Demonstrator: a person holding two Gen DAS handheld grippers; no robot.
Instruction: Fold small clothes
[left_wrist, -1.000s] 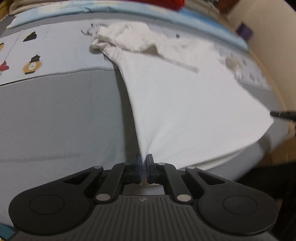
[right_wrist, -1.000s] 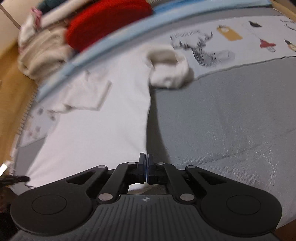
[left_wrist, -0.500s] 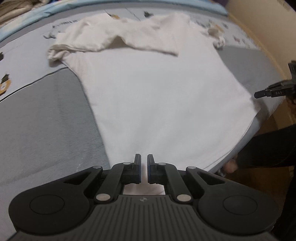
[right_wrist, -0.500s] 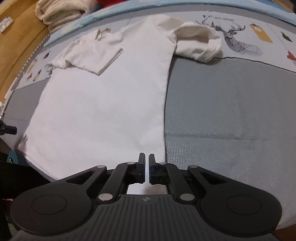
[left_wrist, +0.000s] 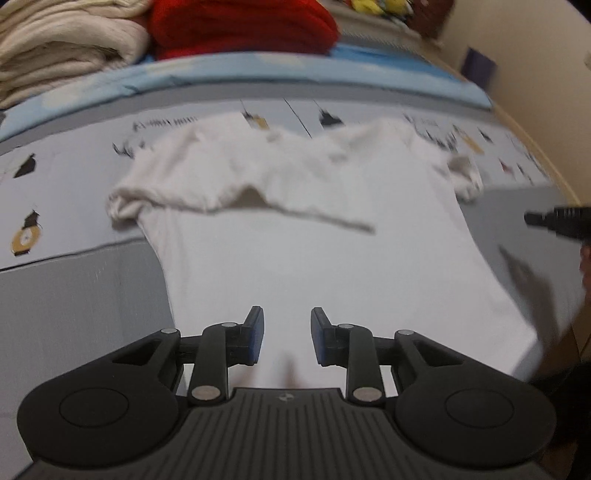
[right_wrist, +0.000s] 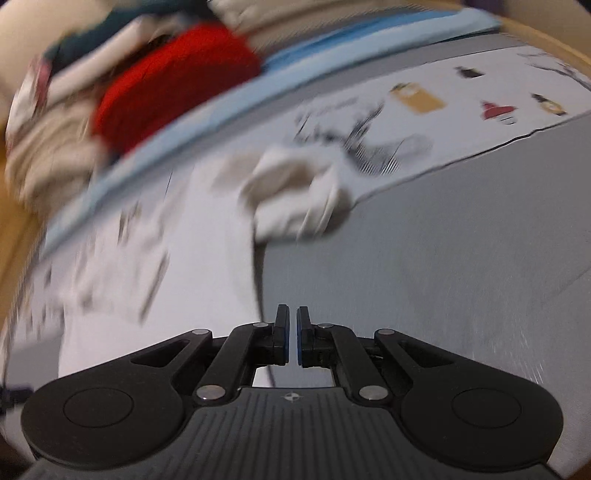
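A white T-shirt (left_wrist: 314, 258) lies spread flat on the grey mat (left_wrist: 74, 295), collar end away from me, its left sleeve (left_wrist: 177, 184) folded in over the chest. My left gripper (left_wrist: 286, 332) hovers above the shirt's lower part. Its jaws are opening and nothing is between them. The right wrist view is blurred by motion. There my right gripper (right_wrist: 291, 328) has its fingers almost together, holding nothing, over the shirt's (right_wrist: 166, 295) right edge, with a bunched sleeve (right_wrist: 295, 199) ahead. The right gripper's tip (left_wrist: 554, 219) shows at the right edge of the left wrist view.
Behind the mat are stacked a red folded garment (left_wrist: 240, 26) and cream blankets (left_wrist: 55, 48). A light sheet printed with small figures (left_wrist: 55, 166) borders the far side of the mat. A person's dark clothing (left_wrist: 561, 387) is at the near right corner.
Both grippers let go of the shirt's hem corners, and the shirt now lies flat. My left gripper moved in over the shirt and spread its jaws wide. The right view swung and blurred.
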